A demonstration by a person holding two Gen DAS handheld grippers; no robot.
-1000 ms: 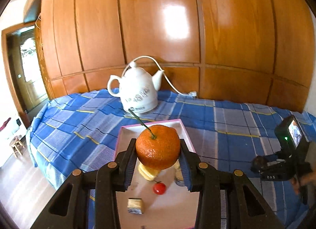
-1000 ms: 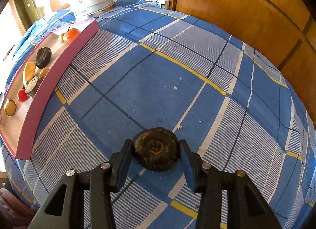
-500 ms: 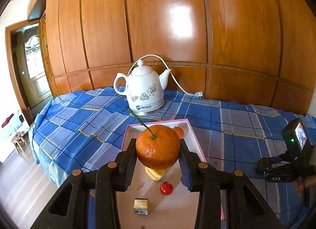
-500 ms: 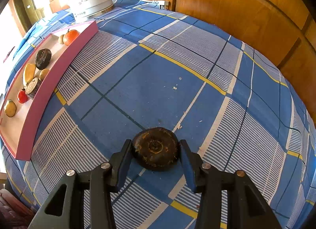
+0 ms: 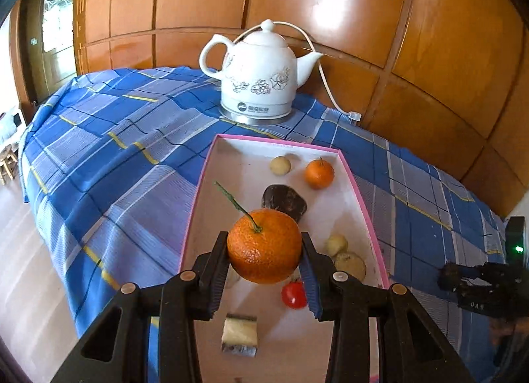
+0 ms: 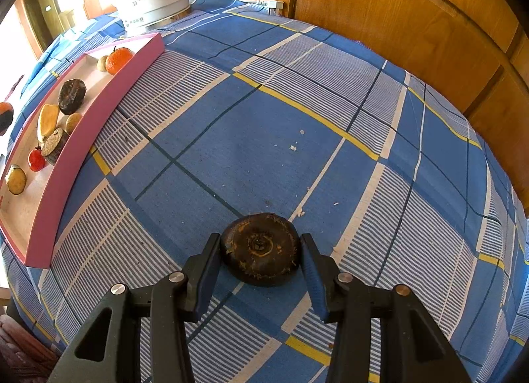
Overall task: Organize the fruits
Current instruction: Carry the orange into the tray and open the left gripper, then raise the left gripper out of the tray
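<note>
My left gripper (image 5: pixel 264 262) is shut on an orange tangerine with a green stem (image 5: pixel 264 245) and holds it above the pink-rimmed tray (image 5: pixel 360 197). In the tray lie a small tangerine (image 5: pixel 319 173), a dark water chestnut (image 5: pixel 284 201), a cherry tomato (image 5: pixel 293 294), pale round fruits and a cut piece (image 5: pixel 240 335). My right gripper (image 6: pixel 260 259) has its jaws on both sides of a dark water chestnut (image 6: pixel 260 248) that rests on the blue checked cloth; the pads look to touch it. The tray also shows in the right wrist view (image 6: pixel 82 125).
A white ceramic kettle (image 5: pixel 261 75) with a cord stands behind the tray, against the wood-panelled wall (image 5: pixel 330 2). The table's left edge drops to the floor (image 5: pixel 20 267). The right gripper's body shows at the far right of the left wrist view (image 5: pixel 482 283).
My left gripper has tilted down and moved forward over the tray with the tangerine; more of the tray's contents show. My right gripper and the water chestnut have hardly moved.
</note>
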